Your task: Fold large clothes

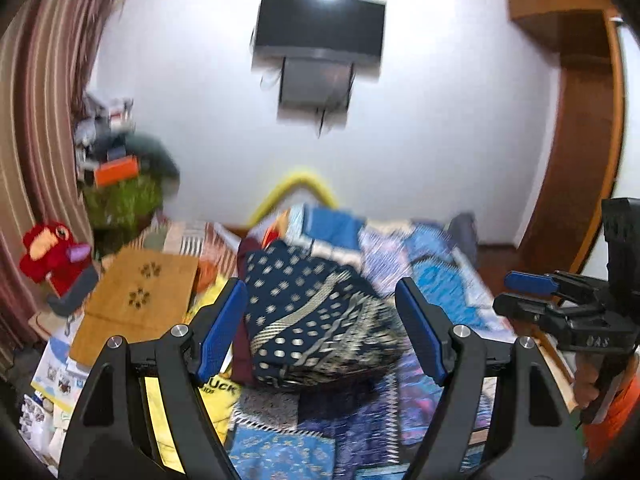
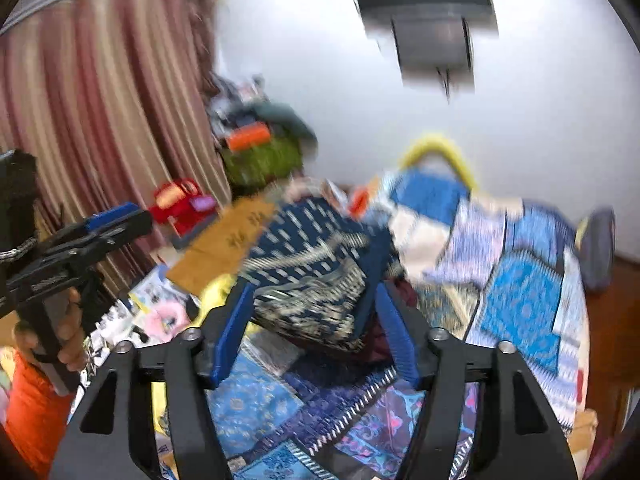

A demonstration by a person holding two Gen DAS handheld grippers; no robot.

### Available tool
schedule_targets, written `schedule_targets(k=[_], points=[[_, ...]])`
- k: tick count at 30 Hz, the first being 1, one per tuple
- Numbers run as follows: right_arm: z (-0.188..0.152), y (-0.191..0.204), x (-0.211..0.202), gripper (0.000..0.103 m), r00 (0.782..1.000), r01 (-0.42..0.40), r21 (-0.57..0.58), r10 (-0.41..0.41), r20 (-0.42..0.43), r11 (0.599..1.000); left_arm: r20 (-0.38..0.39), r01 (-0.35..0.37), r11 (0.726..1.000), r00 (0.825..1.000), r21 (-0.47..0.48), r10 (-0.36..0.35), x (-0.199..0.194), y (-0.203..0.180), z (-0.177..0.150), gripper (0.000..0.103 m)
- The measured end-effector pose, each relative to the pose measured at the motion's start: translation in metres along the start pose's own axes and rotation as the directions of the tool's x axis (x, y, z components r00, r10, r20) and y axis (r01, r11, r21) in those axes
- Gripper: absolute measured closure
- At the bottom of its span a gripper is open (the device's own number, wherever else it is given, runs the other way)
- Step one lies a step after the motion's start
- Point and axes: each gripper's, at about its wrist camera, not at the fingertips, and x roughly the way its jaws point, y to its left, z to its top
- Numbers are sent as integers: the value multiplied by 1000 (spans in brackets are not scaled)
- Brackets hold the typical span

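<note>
A navy garment with cream dots and a patterned border (image 1: 316,312) lies folded in a thick bundle on a blue patchwork bedspread (image 1: 440,280). It also shows in the right wrist view (image 2: 316,268). My left gripper (image 1: 322,320) is open, held above and in front of the bundle, empty. My right gripper (image 2: 316,320) is open, also above the bundle, empty. The right gripper shows at the right edge of the left wrist view (image 1: 528,292). The left gripper shows at the left edge of the right wrist view (image 2: 116,216). Both views are blurred.
An orange-brown mat (image 1: 136,300) lies left of the bundle, a red plush toy (image 1: 52,252) beyond it by striped curtains (image 1: 36,120). Yellow cloth (image 1: 218,388) and papers lie at the left. A television (image 1: 320,28) hangs on the white wall. A wooden door frame (image 1: 580,140) stands at the right.
</note>
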Motion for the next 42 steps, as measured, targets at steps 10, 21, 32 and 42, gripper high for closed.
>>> schedule_targets(k=[10, 21, 32, 42], points=[[-48, 64, -89, 36, 939, 153, -32, -136, 316, 988, 278, -133, 988, 955, 74, 108, -124, -59, -47, 26], [-60, 83, -107, 1, 904, 210, -18, -187, 385, 978, 324, -169, 985, 934, 24, 152, -143, -70, -76, 0], [-65, 83, -102, 1, 903, 243, -23, -218, 370, 970, 333, -176, 984, 929, 17, 160, -153, -69, -84, 0], [-71, 81, -105, 1, 908, 241, -24, -217, 358, 970, 314, -170, 985, 936, 5, 160, -143, -66, -85, 0]])
